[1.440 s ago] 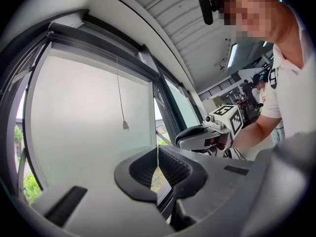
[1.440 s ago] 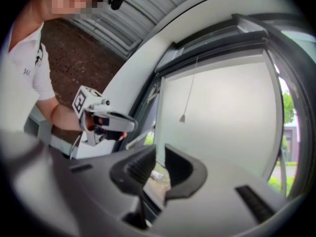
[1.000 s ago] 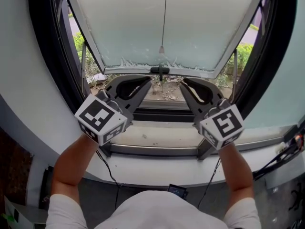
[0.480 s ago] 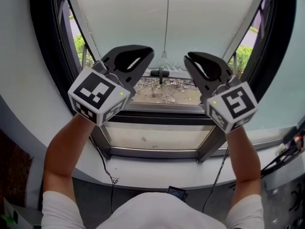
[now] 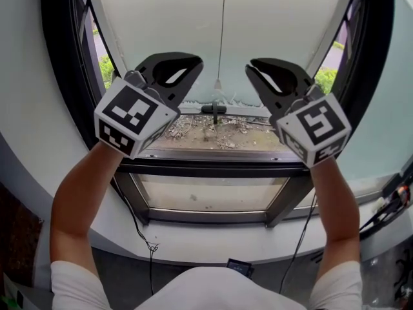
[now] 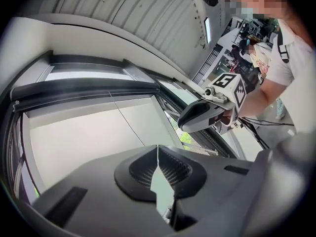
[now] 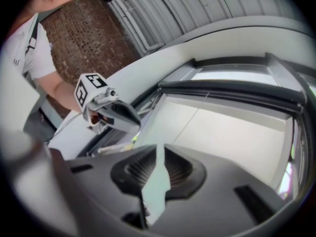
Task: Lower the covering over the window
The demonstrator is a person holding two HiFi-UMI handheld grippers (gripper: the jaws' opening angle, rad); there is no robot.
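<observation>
White blind (image 5: pixel 161 24) covers the upper part of the window. Its lower edge hangs partway down the pane, just above the black handle (image 5: pixel 214 110) at the middle. A thin cord (image 5: pixel 223 18) runs down the centre of the blind to a small toggle (image 5: pixel 218 83) near that edge. Below the edge we see bare glass, dry litter (image 5: pixel 206 131) on the ledge outside, green bushes (image 5: pixel 326 79) at the sides, and the dark frame (image 5: pixel 213 166) under them.

We hold both grippers up in front of the blind's lower part, one on each side of the cord and apart from it. Our left gripper (image 5: pixel 192 66) has its jaws together. In the left gripper view the tips meet, only a sliver of pale blind shows behind them lower down, and nothing sits between them. Our right gripper (image 5: pixel 256 68) has its jaws slightly parted. The right gripper view shows a narrow slit running between the ribbed pads (image 7: pixel 140 168), with the blind seen through it and nothing caught in it. We cannot tell from any view whether either gripper touches the blind.
</observation>
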